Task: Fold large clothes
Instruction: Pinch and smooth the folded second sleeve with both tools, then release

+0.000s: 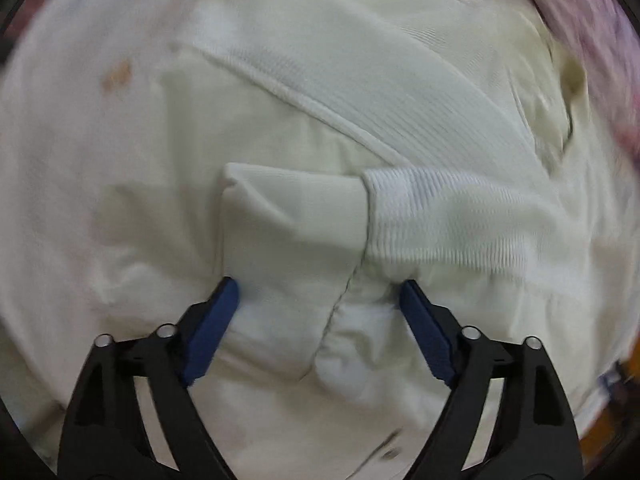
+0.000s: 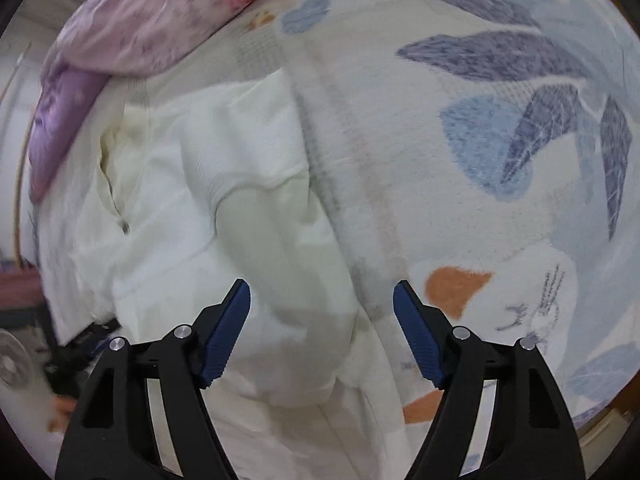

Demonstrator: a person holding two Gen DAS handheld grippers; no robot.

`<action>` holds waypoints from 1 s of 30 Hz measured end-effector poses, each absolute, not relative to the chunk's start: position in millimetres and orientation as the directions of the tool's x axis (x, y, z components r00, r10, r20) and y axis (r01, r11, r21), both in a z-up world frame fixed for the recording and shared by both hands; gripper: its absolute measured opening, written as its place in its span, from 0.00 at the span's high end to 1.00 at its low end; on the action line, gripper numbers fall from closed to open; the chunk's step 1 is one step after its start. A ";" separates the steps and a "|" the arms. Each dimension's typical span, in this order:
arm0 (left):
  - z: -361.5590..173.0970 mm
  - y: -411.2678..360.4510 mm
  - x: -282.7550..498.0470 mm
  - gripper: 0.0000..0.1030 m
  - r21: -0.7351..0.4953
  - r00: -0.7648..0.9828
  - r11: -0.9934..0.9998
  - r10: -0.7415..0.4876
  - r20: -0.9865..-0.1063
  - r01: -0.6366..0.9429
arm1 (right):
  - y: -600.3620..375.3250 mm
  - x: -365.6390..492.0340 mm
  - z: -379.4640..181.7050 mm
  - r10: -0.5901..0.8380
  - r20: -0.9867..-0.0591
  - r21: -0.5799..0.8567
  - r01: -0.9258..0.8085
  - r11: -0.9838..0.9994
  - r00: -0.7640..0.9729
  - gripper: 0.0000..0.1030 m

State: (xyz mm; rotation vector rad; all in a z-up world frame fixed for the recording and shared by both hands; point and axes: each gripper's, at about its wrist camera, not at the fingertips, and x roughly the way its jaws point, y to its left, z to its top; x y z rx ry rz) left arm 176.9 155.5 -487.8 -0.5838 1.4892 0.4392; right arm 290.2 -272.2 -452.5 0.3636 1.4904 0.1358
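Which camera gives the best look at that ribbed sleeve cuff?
The left wrist view: the ribbed cuff lies sharp and centred just above the open left gripper. The right wrist view shows only the cream garment blurred, no clear cuff.

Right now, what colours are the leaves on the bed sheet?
Blue and dark navy leaves on the bed sheet, with orange blobs, on white. Clearest in the right wrist view.

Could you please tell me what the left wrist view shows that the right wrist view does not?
Only the left wrist view shows the ribbed cuff of a folded sleeve lying on the garment. Only the right wrist view shows the leaf-patterned bedsheet and pink-purple quilt clearly. Both show the cream garment beneath an open tool: left tool, right tool.
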 end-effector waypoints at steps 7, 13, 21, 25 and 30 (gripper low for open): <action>-425.6 159.4 183.4 0.88 -0.047 0.152 0.851 0.039 -0.988 -0.523 | -250.0 286.2 -452.7 0.329 -0.944 0.330 0.084 0.940 0.027 0.30; -404.1 174.3 196.7 0.87 0.061 0.106 0.867 0.129 -0.986 -0.495 | -219.0 273.9 -455.2 0.365 -0.931 0.364 -0.031 0.931 -0.001 0.52; -455.9 171.2 193.8 0.62 0.159 -0.031 0.871 0.164 -0.986 -0.464 | -218.4 268.8 -504.3 0.206 -0.975 0.211 -0.060 0.976 -0.083 1.00; -453.2 169.9 187.1 0.44 0.198 -0.063 0.871 0.190 -0.980 -0.449 | -245.3 271.0 -502.1 0.182 -0.979 0.182 0.014 0.983 -0.086 1.00; -429.4 166.1 185.1 0.31 0.294 -0.043 0.867 0.303 -0.952 -0.402 | -239.8 303.0 -466.3 0.241 -0.971 0.241 0.001 0.971 0.003 0.96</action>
